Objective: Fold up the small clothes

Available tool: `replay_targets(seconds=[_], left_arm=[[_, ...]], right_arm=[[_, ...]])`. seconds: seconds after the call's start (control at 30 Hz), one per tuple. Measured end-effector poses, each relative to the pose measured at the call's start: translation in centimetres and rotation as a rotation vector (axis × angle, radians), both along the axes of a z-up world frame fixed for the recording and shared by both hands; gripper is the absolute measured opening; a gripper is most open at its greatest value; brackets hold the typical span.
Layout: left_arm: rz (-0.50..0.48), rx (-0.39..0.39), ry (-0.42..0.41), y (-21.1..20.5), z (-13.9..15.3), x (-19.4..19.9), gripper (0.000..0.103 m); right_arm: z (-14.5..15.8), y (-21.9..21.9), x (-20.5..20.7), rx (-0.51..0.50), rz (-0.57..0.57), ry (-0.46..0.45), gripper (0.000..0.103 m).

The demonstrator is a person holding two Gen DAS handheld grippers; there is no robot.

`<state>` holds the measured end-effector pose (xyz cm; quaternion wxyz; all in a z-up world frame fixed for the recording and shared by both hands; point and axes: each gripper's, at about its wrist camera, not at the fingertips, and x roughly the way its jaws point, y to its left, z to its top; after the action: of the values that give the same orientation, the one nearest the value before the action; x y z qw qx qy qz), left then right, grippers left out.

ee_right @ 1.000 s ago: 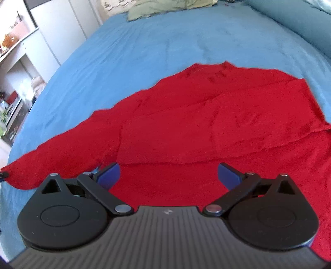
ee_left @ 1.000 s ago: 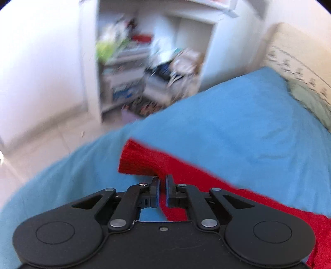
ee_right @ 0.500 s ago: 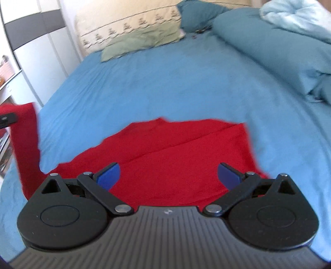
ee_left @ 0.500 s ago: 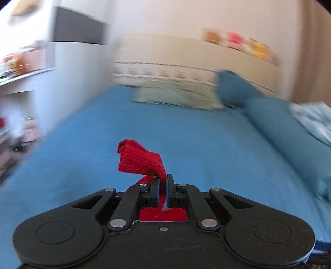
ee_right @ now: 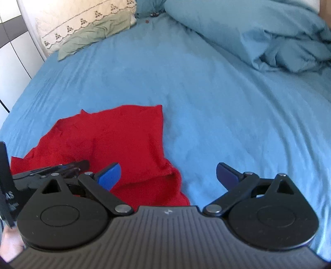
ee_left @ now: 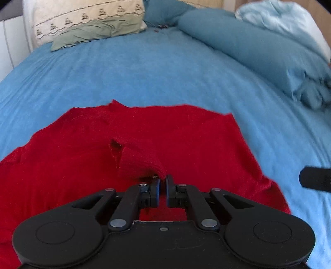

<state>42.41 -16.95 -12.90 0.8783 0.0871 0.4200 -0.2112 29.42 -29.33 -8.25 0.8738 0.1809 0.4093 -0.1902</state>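
Note:
A red knit garment [ee_left: 186,140] lies spread on the blue bed sheet [ee_left: 144,72]. My left gripper [ee_left: 162,186] is shut on the red sleeve cuff [ee_left: 140,161] and holds it over the body of the garment. In the right wrist view the garment [ee_right: 128,140] lies at the lower left. My right gripper [ee_right: 168,173] is open and empty, above the garment's right edge and the bare sheet. The left gripper [ee_right: 62,167] shows at the left edge of that view.
A green pillow [ee_left: 97,35] and a cream patterned headboard [ee_left: 82,14] are at the far end. A bunched teal duvet [ee_right: 258,35] runs along the right side. A white wardrobe [ee_right: 12,51] stands at the left.
My left gripper has swung from the bed's left side over the garment, carrying the sleeve cuff onto the body. My right gripper has drifted right, off the garment's middle.

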Motion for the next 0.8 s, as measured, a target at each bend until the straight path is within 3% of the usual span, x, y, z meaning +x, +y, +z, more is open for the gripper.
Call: replay_targets(seconds=[0.03,0.1,0.17,0.27,0.4,0.53,0.67,0.8], left_arm=[[-0.007,0.003,-0.001,0.1,0.2,0.1,0.013],[-0.024,-0.007,0.009,0.4,0.9,-0.6,0.049],[-0.019,-0.001,0.007,1.9,1.6,-1.0,0.065],[0.009,0.032,0.013,5.2,3.1,-2.0,0.067],[0.091,0.097,0.002,11.3,3.6,-2.1,0.070],[0.204,0.180,-0.005,17.3,2.6,-1.6,0.070],[0.320,0.227,-0.013,22.7,1.3,-0.6,0.070],[0.391,0.237,0.015,25.7,0.4,0.0,0.070]], right_arm=[[-0.1,0.1,0.0,0.007,0.003,0.000,0.103],[0.1,0.4,0.4,0.017,0.017,-0.006,0.103],[0.6,0.7,1.0,0.010,0.050,-0.013,0.103],[0.8,2.5,2.7,-0.003,0.159,0.004,0.103],[-1.5,5.4,5.3,0.030,0.289,0.031,0.103],[-4.6,7.2,7.7,0.067,0.282,0.034,0.103],[-6.3,7.4,8.8,0.114,0.199,0.011,0.084],[-7.0,7.7,9.0,0.076,0.134,0.002,0.068]])
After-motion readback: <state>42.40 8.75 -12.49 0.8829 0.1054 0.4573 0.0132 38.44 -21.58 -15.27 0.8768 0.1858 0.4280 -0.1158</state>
